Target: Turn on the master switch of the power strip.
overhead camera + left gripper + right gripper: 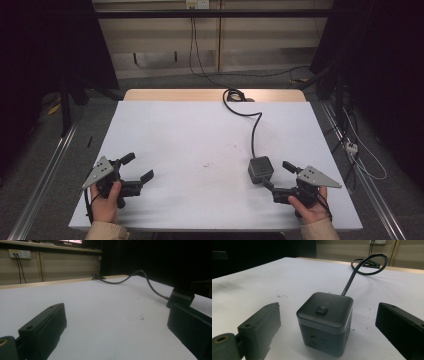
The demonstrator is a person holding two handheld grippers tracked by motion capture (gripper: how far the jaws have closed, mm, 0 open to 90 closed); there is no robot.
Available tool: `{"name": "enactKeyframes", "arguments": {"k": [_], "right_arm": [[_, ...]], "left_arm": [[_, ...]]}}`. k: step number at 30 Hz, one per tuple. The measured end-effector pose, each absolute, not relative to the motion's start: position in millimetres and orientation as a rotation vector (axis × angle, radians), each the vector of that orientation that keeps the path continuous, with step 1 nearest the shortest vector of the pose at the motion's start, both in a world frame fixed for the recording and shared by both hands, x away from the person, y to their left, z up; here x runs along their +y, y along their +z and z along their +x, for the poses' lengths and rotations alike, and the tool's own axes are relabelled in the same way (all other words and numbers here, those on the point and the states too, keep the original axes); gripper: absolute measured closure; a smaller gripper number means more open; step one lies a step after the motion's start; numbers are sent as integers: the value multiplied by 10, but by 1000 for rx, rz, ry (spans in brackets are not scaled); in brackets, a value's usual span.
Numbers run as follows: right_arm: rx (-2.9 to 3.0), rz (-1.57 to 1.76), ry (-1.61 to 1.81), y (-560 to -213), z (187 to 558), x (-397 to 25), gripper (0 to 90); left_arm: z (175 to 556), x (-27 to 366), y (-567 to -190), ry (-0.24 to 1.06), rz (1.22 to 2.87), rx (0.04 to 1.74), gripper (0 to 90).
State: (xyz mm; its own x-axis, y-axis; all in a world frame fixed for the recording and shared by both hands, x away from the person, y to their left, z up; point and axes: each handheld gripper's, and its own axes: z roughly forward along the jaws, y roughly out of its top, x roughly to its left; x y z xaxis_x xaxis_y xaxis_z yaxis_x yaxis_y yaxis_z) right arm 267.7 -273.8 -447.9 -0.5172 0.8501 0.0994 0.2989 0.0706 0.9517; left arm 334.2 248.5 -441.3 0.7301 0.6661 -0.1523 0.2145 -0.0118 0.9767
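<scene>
- Your right gripper (280,178): black two-jaw tool with grey three-cornered plate, low on the table at 4 o'clock. Jaws spread wide, holding nothing, touching nothing.
- Dark grey cube-shaped plastic power socket block (325,322): straight ahead at 12 o'clock of your right jaws, just beyond their tips, upright on the table; button on top, outlets on the near face. No long axis; sides are square to the jaws.
- Your left gripper (136,168): at 8 o'clock, well apart from the cube. Jaws released, empty.
- Black round cable (254,131): runs from the cube toward 12 o'clock, looping at the far edge.
- White flat table (190,135).
</scene>
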Motion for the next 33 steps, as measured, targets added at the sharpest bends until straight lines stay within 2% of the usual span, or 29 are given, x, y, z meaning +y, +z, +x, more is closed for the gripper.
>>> {"name": "enactKeyframes", "arguments": {"k": [23, 33], "right_arm": [[1855, 1128, 1442, -4461, 2716, -2707, 78], [1847, 1123, 1442, -4446, 2744, -2697, 118]], "left_arm": [[3333, 2489, -4412, 412, 1584, 735, 20], [3323, 2490, -4406, 415, 1588, 727, 20]]}}
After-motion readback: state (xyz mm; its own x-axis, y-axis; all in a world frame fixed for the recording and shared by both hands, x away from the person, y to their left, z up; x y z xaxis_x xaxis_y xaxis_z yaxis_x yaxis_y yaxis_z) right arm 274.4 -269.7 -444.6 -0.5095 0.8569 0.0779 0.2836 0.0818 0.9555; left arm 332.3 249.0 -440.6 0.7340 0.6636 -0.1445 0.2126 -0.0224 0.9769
